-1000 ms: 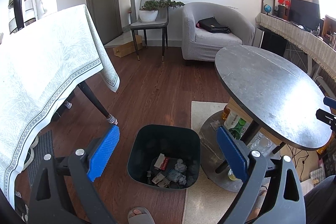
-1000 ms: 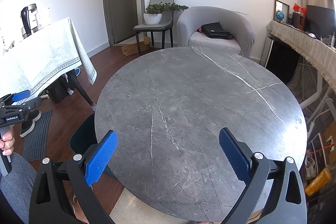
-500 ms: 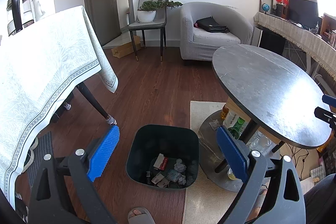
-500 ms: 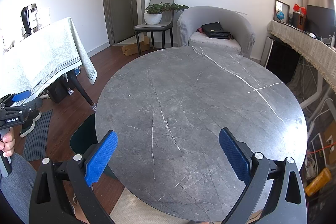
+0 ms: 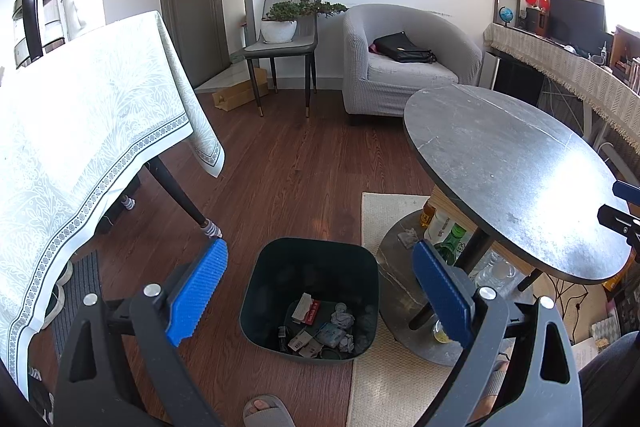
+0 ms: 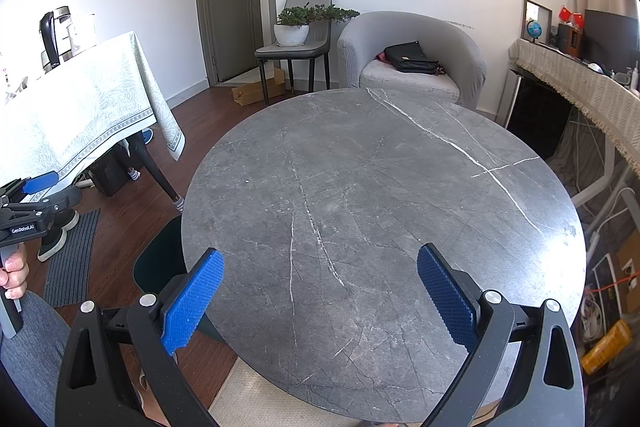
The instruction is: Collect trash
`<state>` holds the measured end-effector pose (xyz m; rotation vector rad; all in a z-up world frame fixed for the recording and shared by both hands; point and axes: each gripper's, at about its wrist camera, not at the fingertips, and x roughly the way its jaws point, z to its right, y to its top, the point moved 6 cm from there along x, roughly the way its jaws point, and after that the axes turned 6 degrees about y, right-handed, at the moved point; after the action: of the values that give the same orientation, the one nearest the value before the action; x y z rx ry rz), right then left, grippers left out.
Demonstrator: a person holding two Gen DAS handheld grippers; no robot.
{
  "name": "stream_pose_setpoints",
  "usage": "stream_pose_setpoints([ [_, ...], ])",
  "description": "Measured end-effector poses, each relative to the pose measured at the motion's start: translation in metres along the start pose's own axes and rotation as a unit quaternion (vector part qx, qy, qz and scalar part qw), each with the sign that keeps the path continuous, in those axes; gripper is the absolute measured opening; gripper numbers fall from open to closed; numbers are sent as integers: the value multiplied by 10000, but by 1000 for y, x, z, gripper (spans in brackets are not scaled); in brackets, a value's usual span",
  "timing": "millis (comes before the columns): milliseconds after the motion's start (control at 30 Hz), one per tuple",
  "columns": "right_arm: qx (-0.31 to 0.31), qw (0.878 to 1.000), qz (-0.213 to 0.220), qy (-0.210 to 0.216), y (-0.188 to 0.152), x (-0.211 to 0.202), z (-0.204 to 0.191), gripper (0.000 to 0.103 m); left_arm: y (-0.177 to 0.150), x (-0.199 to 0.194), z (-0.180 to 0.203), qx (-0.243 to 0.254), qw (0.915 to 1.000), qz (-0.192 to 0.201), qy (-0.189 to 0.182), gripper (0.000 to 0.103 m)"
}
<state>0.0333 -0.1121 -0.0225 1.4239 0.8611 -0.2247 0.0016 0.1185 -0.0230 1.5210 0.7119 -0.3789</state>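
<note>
Since the trash is what we are here to gather, we list it first: crumpled white paper wads, small printed cartons and scraps, lying loose at the bottom of the dark rounded-square plastic bin on the wooden floor. We judge these pieces light, soft and crushable, easily pinched across a wad's bulk; flat cartons would likely slip unless taken by an edge. The bin itself looks stiff and light, best held at its rim. Our left gripper hovers above it, blue pads spread wide, holding nothing. Just beside the bin stands the round grey marble-patterned table; no litter shows on its top. Our right gripper hangs over that top, likewise spread and unladen. Under the table we note a green glass bottle and clear plastic bottles, possibly further trash.
</note>
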Motion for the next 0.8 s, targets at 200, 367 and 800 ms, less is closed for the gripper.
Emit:
stream_pose_setpoints([
  [200,-15,10000,-21,1,0,2,-1,98,0,0,1,-8,10000,-3,-1,96],
  [367,-11,10000,-23,-1,0,2,-1,98,0,0,1,6,10000,3,-3,96],
  [800,-12,10000,-26,-2,0,2,-1,99,-1,0,3,-4,10000,-2,-14,96],
])
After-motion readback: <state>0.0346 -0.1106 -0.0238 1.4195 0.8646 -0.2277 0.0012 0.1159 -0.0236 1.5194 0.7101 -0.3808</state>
